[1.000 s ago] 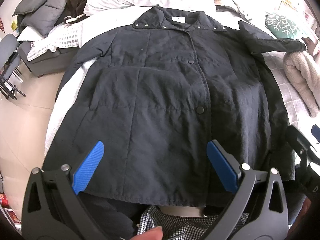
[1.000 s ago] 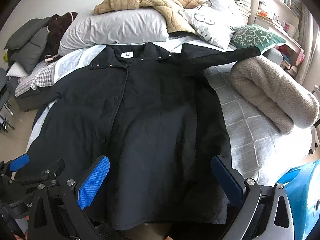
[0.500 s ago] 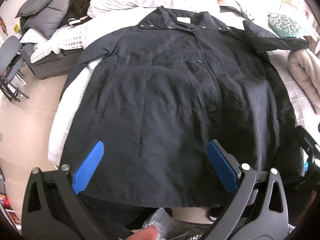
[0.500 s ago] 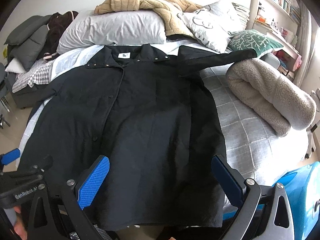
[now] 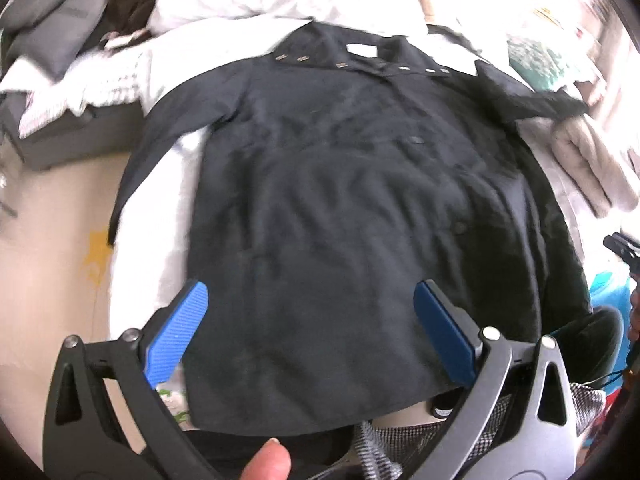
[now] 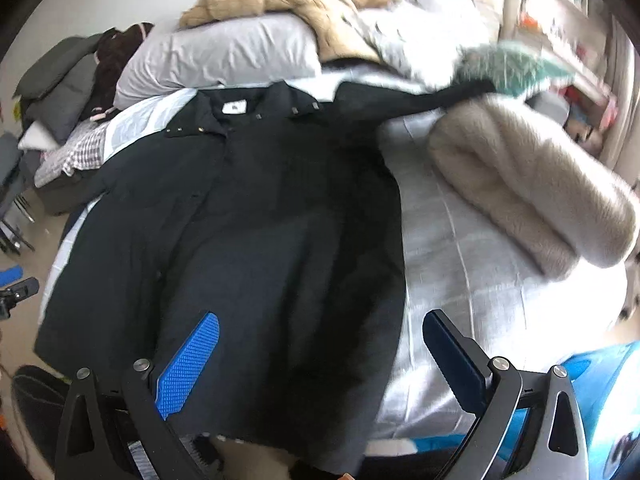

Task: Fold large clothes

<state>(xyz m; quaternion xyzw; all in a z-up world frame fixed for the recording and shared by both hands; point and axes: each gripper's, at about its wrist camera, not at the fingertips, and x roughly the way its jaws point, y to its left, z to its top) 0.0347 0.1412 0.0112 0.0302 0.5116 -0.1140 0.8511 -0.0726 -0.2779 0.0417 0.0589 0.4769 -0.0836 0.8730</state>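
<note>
A large black coat (image 5: 352, 208) lies spread flat, front up, on the bed; it also shows in the right wrist view (image 6: 256, 248). Its collar points toward the pillows and its hem hangs at the near bed edge. One sleeve (image 5: 160, 152) trails off the bed's left side. The other sleeve (image 6: 420, 98) stretches right toward the green cushion. My left gripper (image 5: 310, 328) is open and empty above the hem's left half. My right gripper (image 6: 320, 364) is open and empty above the hem's right edge.
A rolled beige fleece blanket (image 6: 528, 200) lies on the grey checked bed cover (image 6: 460, 280) right of the coat. Pillows (image 6: 224, 56) and a tan garment (image 6: 288, 8) are stacked at the head. Grey and brown clothes (image 5: 72, 20) pile at the left. Blue object (image 6: 608, 400) near right.
Both grippers have shifted, left gripper leftward and right gripper rightward, so the coat sits differently in each view. Both stay open. The coat has not moved.
</note>
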